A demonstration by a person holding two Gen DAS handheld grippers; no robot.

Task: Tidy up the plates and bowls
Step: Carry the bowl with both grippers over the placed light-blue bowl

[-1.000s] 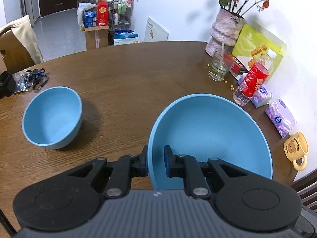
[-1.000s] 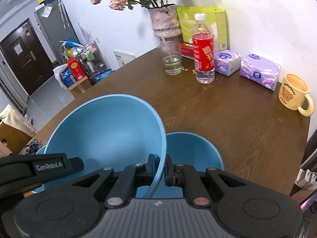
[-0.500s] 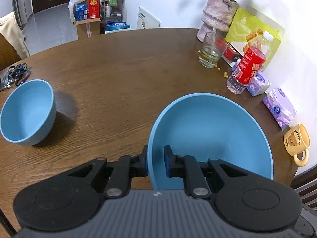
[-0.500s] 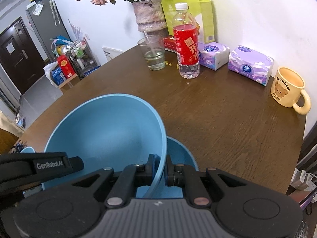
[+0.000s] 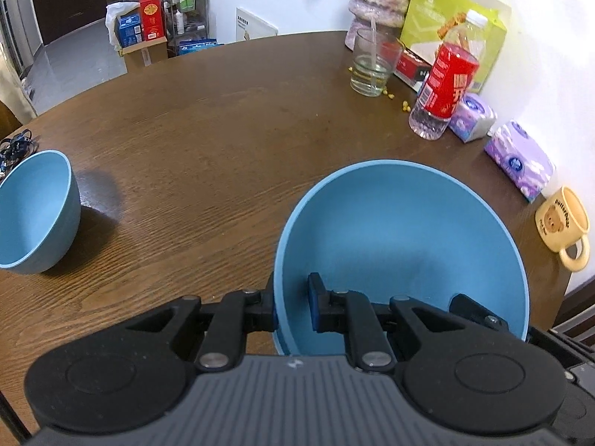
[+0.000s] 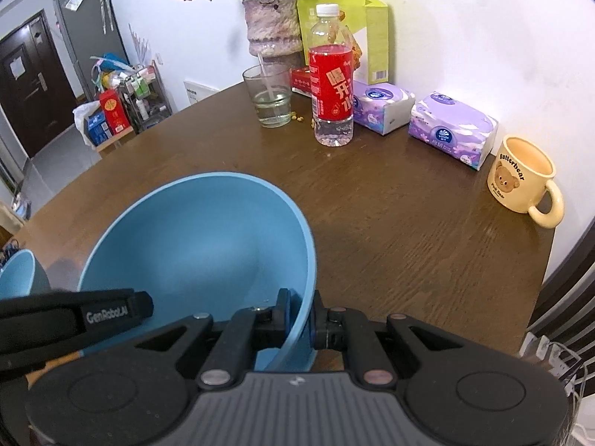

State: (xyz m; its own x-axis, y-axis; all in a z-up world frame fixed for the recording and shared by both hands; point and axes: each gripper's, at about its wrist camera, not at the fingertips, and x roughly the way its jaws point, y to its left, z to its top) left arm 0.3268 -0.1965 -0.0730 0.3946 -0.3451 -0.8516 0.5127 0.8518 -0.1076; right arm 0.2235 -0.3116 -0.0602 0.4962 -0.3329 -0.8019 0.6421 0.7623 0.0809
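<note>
Small blue bowl: seen upright at the far left of the tabletop, well apart from the rest; its edge is glimpsed at the left margin of the right wrist view.

Large blue bowl: held near the front right of the tabletop, clamped at two points of its rim; whether its base touches the wood cannot be told; a second blue wall is seen below its rim in the right wrist view, possibly another bowl beneath.

Left gripper: pressed together on the bowl's left rim, one pad outside the wall, one inside.

Right gripper: pinched on the opposite rim of the same bowl, one pad on each side of the wall.

Drinking glass: stood at the back of the tabletop with a straw in it; yellow crumbs are scattered beside it.

Red-labelled bottle: stood just right of the glass.

Vase with dried flowers and a green packet: set against the wall behind.

Two purple tissue packs: laid right of the bottle.

Yellow bear mug: placed at the far right edge.
</note>
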